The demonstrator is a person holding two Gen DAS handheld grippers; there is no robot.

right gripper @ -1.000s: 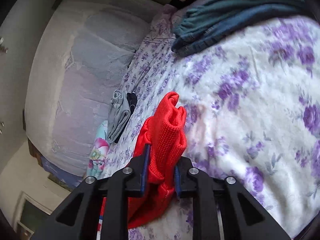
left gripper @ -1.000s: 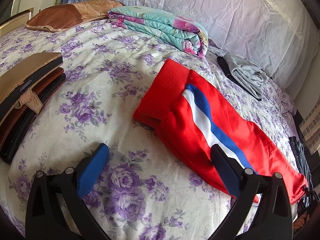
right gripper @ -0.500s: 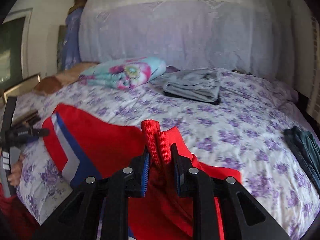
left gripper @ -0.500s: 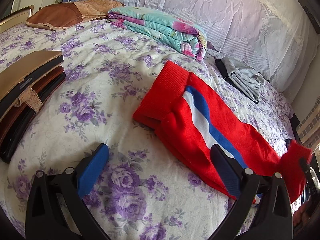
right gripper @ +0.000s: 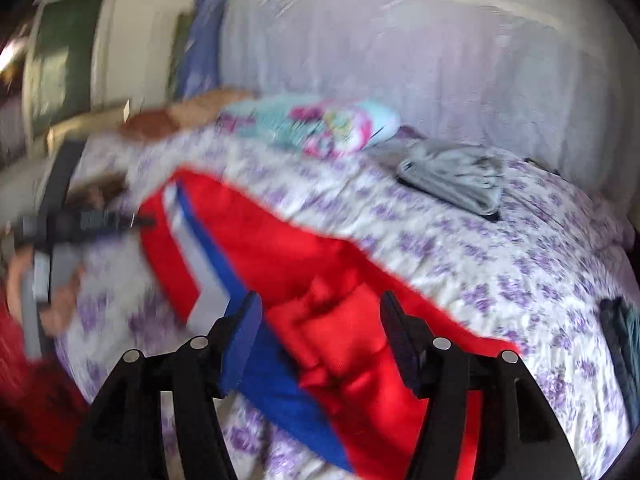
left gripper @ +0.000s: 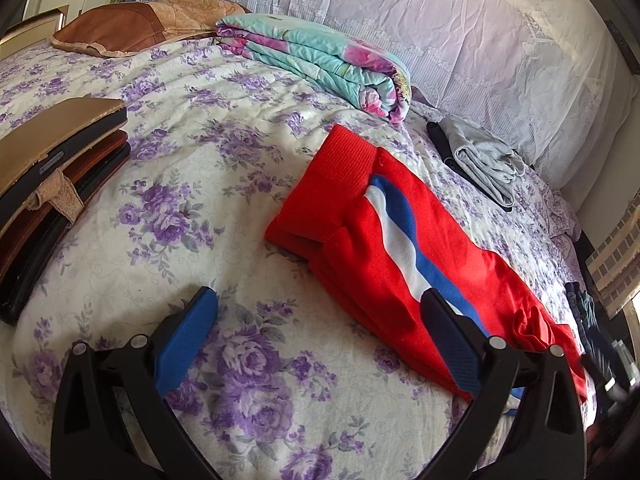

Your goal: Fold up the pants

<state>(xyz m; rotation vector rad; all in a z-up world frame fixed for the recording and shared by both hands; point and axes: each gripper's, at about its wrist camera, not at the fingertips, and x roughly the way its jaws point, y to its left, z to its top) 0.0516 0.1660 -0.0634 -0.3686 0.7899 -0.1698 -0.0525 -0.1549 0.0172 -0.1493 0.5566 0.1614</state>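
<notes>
My right hand-held gripper (right gripper: 320, 336): jaws just opened, stand apart over bunched leg end of red pants (left gripper: 360, 240); pads not pressing cloth. My left hand-held gripper (left gripper: 320, 336): wide open, empty, above bed (left gripper: 180, 168). Pants lie lengthwise on bed, white/blue stripe up. No legible labels or writing.

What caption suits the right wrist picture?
Open right hand-held gripper above the bunched end of red pants on a floral bedspread.
</notes>
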